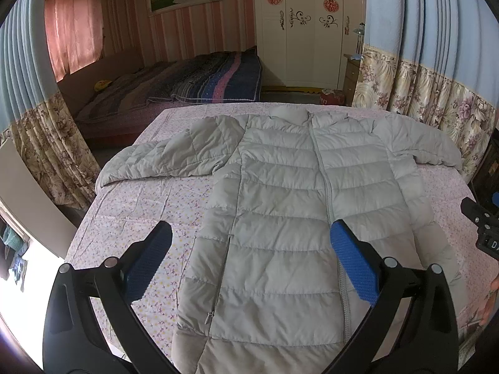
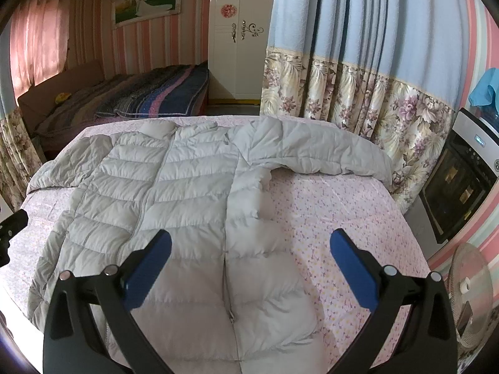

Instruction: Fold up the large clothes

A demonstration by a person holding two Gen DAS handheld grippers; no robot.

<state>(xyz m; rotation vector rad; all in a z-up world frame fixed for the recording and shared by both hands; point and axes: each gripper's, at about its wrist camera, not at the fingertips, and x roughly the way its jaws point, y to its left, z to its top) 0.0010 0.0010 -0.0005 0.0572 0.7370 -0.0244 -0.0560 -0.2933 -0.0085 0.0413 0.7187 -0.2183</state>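
Observation:
A light grey quilted puffer jacket (image 1: pixel 280 205) lies face up and zipped on a bed with a pink floral sheet (image 1: pixel 149 205), collar at the far end, both sleeves spread out sideways. My left gripper (image 1: pixel 249 237) is open and empty, held above the jacket's lower left half. My right gripper (image 2: pixel 249 243) is open and empty above the jacket's (image 2: pixel 174 193) lower right side, near the side pocket slit. The right gripper's body shows at the right edge of the left wrist view (image 1: pixel 482 227).
Floral-and-blue curtains (image 2: pixel 358 78) hang close to the bed's far right corner and another curtain (image 1: pixel 46 143) hangs at its left. A second bed (image 1: pixel 187 84) and a white wardrobe (image 1: pixel 308 31) stand beyond. An oven-like appliance (image 2: pixel 461 180) and a fan (image 2: pixel 467 293) stand at the right.

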